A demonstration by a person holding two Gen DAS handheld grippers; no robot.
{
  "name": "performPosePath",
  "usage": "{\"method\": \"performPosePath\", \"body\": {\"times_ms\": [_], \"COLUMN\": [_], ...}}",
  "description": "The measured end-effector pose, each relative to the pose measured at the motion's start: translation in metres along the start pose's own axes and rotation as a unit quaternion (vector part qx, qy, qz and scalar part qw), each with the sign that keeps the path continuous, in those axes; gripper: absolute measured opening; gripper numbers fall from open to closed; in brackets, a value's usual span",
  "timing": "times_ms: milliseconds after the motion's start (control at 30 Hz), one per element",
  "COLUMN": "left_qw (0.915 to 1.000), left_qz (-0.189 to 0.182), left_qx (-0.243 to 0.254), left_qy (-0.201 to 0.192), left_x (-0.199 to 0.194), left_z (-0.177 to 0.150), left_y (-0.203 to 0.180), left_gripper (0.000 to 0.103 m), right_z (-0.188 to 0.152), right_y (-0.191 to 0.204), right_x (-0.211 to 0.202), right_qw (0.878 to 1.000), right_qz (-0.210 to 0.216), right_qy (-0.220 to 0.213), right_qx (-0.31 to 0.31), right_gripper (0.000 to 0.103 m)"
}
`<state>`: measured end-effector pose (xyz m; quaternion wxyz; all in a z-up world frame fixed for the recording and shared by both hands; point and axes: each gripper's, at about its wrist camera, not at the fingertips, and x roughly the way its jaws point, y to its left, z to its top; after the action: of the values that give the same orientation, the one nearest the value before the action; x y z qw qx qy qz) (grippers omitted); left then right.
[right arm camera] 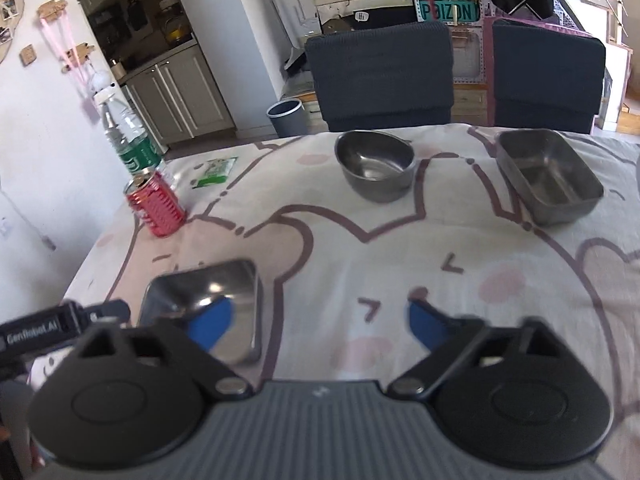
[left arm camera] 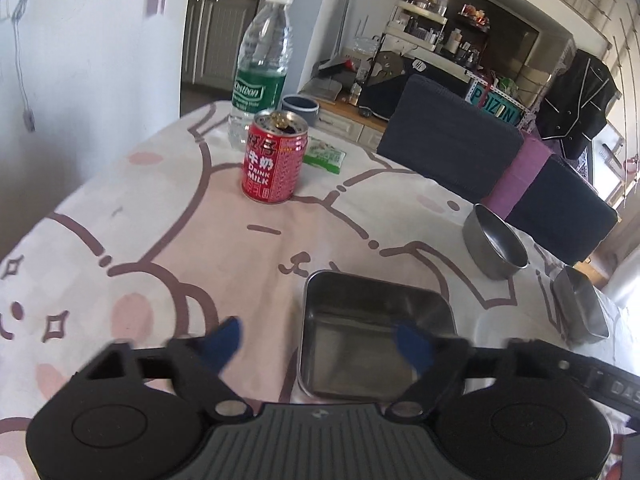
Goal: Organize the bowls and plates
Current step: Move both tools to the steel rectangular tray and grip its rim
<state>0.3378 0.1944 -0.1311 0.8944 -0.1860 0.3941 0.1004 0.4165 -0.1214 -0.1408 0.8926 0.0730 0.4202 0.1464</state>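
- The left gripper (left arm camera: 318, 344) is hovering over the near part of the table (left arm camera: 160, 240), its blue-padded fingers spread wide and grasping nothing.
- The near square tray (left arm camera: 376, 336) is lying flat on the patterned cloth directly ahead of the left gripper. One blue fingertip (left arm camera: 414, 344) is overlapping the tray's interior in the left wrist view, while the other is over bare cloth outside the tray's left wall; contact cannot be confirmed.
- The right gripper (right arm camera: 318, 322) is likewise standing released and empty, over the cloth just right of that same tray (right arm camera: 208, 304).
- The round bowl (right arm camera: 374, 170) is sitting upright toward the far edge of the table, in front of the dark chairs.
- The far rectangular tray (right arm camera: 548, 174) is resting to the right of the round bowl, near it but apart.
- The red drink can (left arm camera: 274, 156), the water bottle (left arm camera: 262, 68) and a green packet (left arm camera: 324, 156) are standing at the far left corner, well apart from the metal dishes.
- Step in hand, as a judgement: an approach phase, with no dish yet picked up and all three dishes still separate, so the organizing is at an early stage.
- The next move probably calls for the left gripper to straddle the near tray's left wall with one finger inside and one outside, then close firmly.
- The thin, smooth metal wall is likely to slip, so a square, deep bite is advisable before lifting.
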Motion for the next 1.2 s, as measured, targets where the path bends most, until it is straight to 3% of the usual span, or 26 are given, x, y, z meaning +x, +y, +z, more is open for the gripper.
{"method": "performPosePath", "body": {"times_ms": [33, 133, 333, 467, 533, 633, 700, 967, 1200], "left_qw": [1.0, 0.9997, 0.9985, 0.9982, 0.9981, 0.9978, 0.9974, 0.9983, 0.9966], "left_qz": [-0.002, -0.008, -0.017, -0.019, -0.019, -0.01, -0.01, -0.02, -0.063], "left_qx": [-0.001, -0.006, -0.011, -0.006, -0.004, 0.007, 0.008, 0.044, 0.052], "left_qy": [0.005, 0.022, 0.05, 0.056, 0.059, 0.066, 0.07, 0.032, -0.007], "left_x": [0.004, 0.019, 0.044, 0.049, 0.051, 0.053, 0.052, 0.019, -0.026], "left_z": [0.001, 0.002, 0.003, 0.006, 0.007, 0.007, 0.007, 0.01, 0.006], "left_y": [0.001, 0.005, 0.008, 0.006, 0.008, 0.008, 0.01, -0.01, -0.046], "left_gripper": [0.065, 0.051, 0.027, 0.025, 0.024, 0.008, 0.002, 0.003, 0.003], "right_z": [0.004, 0.009, 0.005, 0.004, 0.003, 0.002, 0.002, 0.005, 0.014], "right_y": [0.003, 0.007, 0.015, 0.024, 0.027, 0.029, 0.03, 0.023, 0.0], "right_x": [0.009, 0.032, 0.062, 0.076, 0.082, 0.087, 0.086, 0.065, 0.004], "right_qw": [1.0, 0.998, 0.995, 0.994, 0.993, 0.993, 0.994, 0.995, 0.997], "right_qz": [0.012, 0.049, 0.079, 0.088, 0.089, 0.089, 0.088, 0.083, 0.082], "right_qy": [0.007, 0.033, 0.054, 0.067, 0.073, 0.074, 0.069, 0.045, -0.002], "right_qx": [0.002, 0.009, 0.01, 0.002, -0.003, -0.009, -0.012, -0.02, -0.004], "right_gripper": [0.071, 0.067, 0.051, 0.037, 0.02, 0.01, 0.007, 0.006, 0.006]}}
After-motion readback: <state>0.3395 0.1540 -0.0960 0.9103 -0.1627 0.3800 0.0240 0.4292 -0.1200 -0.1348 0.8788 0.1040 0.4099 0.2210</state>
